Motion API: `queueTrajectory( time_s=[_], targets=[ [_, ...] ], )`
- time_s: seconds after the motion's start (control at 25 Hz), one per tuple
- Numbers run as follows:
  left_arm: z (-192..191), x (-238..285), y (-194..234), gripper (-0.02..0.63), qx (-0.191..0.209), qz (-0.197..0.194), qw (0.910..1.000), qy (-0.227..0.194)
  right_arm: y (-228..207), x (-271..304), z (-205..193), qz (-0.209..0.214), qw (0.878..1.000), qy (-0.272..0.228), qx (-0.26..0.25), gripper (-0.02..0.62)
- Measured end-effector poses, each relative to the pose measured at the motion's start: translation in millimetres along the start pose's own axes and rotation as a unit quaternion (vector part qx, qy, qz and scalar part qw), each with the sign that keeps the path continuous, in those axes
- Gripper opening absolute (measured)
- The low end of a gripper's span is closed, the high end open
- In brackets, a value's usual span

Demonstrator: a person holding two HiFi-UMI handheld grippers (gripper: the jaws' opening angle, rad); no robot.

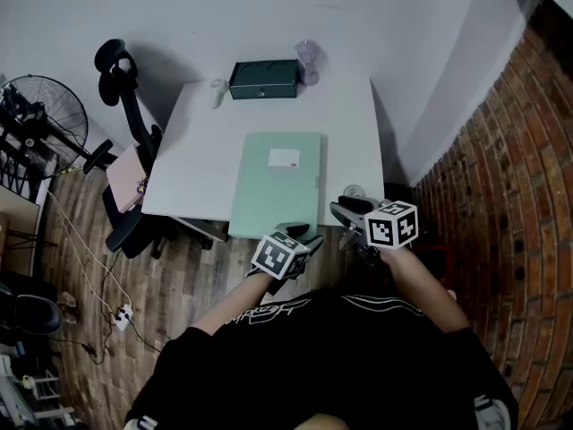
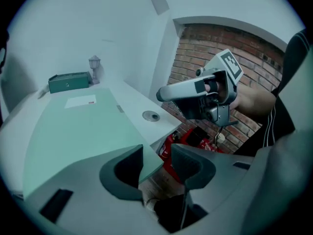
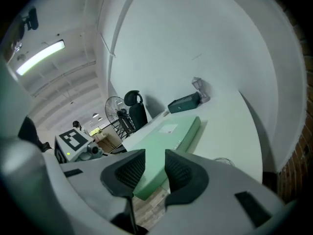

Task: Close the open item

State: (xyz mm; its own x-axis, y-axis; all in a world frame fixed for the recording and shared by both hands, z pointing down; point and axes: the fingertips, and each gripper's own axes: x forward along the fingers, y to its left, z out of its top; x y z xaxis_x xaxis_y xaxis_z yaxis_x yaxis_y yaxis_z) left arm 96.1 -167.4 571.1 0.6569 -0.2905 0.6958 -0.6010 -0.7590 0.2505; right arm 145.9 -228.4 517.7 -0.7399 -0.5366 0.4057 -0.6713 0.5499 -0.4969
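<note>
**Lid flat, both grippers at the near edge**

The pale green flat file box (image 1: 276, 184) lies lengthwise on the white table (image 1: 192, 164), its near end overhanging the table edge. Its cover appears to sit level on the body, with no gap that I can make out from the right gripper view.

The left gripper (image 2: 156, 163) is at the box's near right corner. Its jaws stand apart with that corner between them, but the pads do not press on it. The right gripper (image 3: 149, 168) hovers just right of the box's near end, jaws a little apart with nothing between them.

By my reading the closing is done or all but done, and this is the finishing step. The next move calls for checking that the cover is seated all along its free edge. If any part stands proud, it needs a light downward press there, then both grippers can draw clear.

Counted:
- one pale green box
- one dark green rectangular case (image 1: 263, 80) beyond the box's far end
- one small translucent lantern-shaped ornament (image 1: 307, 61) right of that case
- one round cable grommet (image 2: 150, 115) right of the box
- one black office chair (image 1: 125, 106) to the box's left
- two grippers
</note>
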Motion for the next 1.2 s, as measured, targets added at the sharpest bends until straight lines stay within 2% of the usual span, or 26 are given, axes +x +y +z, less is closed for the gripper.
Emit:
queueTrajectory(
  time_s=[0.08, 0.12, 0.32, 0.48, 0.56, 0.6, 0.72, 0.76, 0.84, 1.0, 1.2],
  targets=[
    [6, -9, -5, 0.237, -0.011, -0.015, 0.9996, -0.02, 16, -9, 7, 0.012, 1.0, -0.008, -0.016, 0.13],
    [11, -15, -7, 0.249, -0.014, -0.019, 0.9991, -0.034, 25, -13, 10, 0.018, 0.999, -0.012, -0.023, 0.132],
    [29, -68, -16, 0.253, -0.031, -0.033, 0.9926, -0.112, 78, -36, 19, 0.061, 0.997, -0.039, -0.038, 0.124],
    [38, -125, -24, 0.252, -0.054, -0.037, 0.9826, -0.174, 123, -52, 24, 0.093, 0.992, -0.071, -0.037, 0.062],
    [39, -152, -29, 0.25, -0.061, -0.039, 0.9769, -0.201, 143, -56, 23, 0.103, 0.99, -0.081, -0.052, 0.04],
    [39, -165, -33, 0.237, -0.061, -0.042, 0.9742, -0.213, 152, -59, 22, 0.106, 0.989, -0.084, -0.065, 0.025],
    [40, -202, -48, 0.1, -0.06, -0.062, 0.9635, -0.253, 181, -68, 20, 0.123, 0.984, -0.097, -0.084, 0.003],
    [40, -212, -52, 0.077, -0.06, -0.068, 0.9596, -0.266, 191, -72, 21, 0.134, 0.982, -0.105, -0.08, 0.003],
    [40, -228, -60, 0.061, -0.055, -0.07, 0.9533, -0.289, 207, -80, 22, 0.152, 0.978, -0.12, -0.073, 0.003],
    [37, -246, -70, 0.048, -0.057, -0.074, 0.9446, -0.314, 214, -86, 8, 0.143, 0.979, -0.122, -0.08, 0.003],
    [32, -253, -77, 0.048, -0.05, -0.069, 0.9467, -0.311, 225, -91, -1, 0.156, 0.977, -0.131, -0.06, 0.003]
  ],
)
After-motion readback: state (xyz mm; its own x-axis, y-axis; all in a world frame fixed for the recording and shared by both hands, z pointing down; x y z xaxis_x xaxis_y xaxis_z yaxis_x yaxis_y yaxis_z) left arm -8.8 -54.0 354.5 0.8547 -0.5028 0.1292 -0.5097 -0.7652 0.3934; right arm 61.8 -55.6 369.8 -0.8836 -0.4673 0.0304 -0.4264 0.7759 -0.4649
